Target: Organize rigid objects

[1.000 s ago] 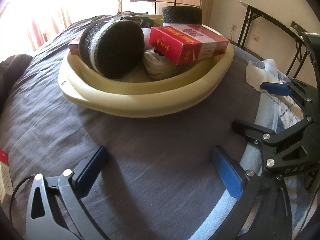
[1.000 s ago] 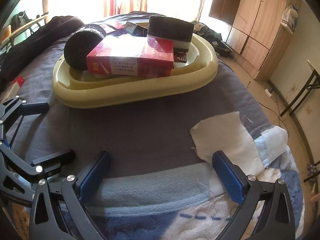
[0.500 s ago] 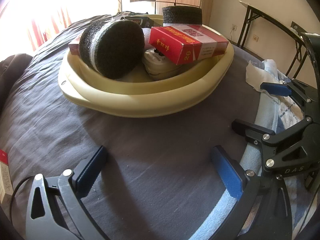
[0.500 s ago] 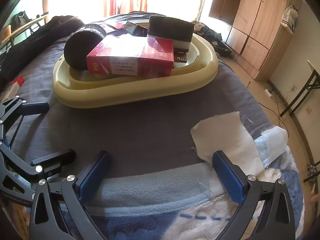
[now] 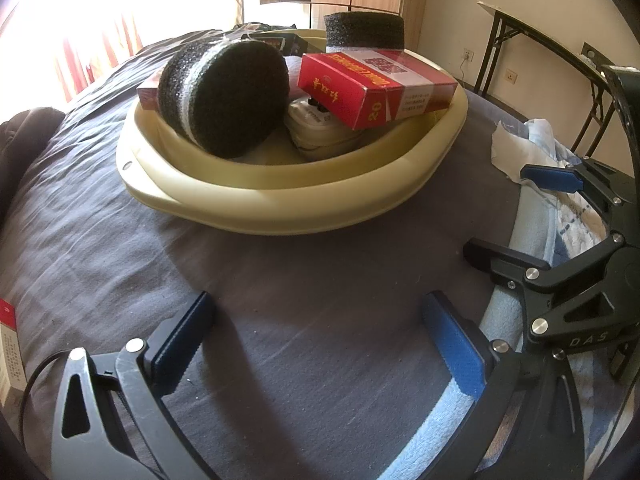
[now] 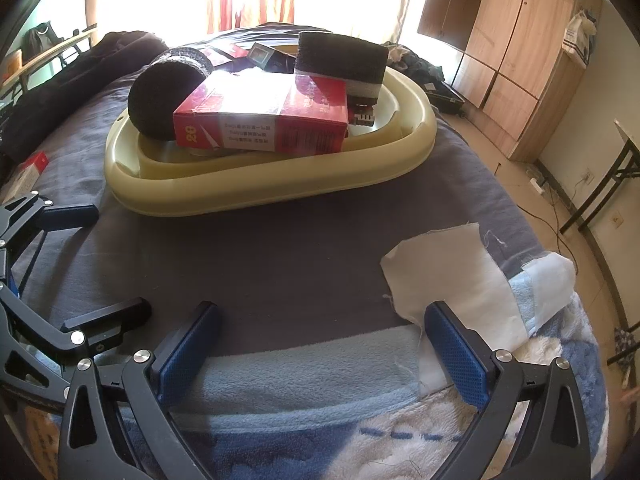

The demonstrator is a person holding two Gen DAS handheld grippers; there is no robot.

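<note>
A cream oval basin (image 5: 280, 200) (image 6: 256, 188) sits on the grey bedcover. Inside it lie a red carton (image 5: 372, 88) (image 6: 264, 120), a round black foam disc (image 5: 228, 96) (image 6: 160, 96), a black foam block (image 5: 364, 32) (image 6: 340, 60), a white object (image 5: 320, 132) and small dark boxes (image 6: 264, 54). My left gripper (image 5: 316, 336) stands open and empty over the bedcover, short of the basin. My right gripper (image 6: 320, 344) is open and empty too, low over a blue fleece blanket (image 6: 304, 380). Each gripper shows at the edge of the other's view.
A white cloth (image 6: 452, 276) (image 5: 512, 148) lies right of the basin. A red-and-white small box (image 5: 8, 348) (image 6: 28, 168) lies at the bed's left edge. Dark clothing (image 6: 80, 68) is piled far left. Wardrobe (image 6: 512, 40) and folding table (image 5: 560, 52) stand beyond the bed.
</note>
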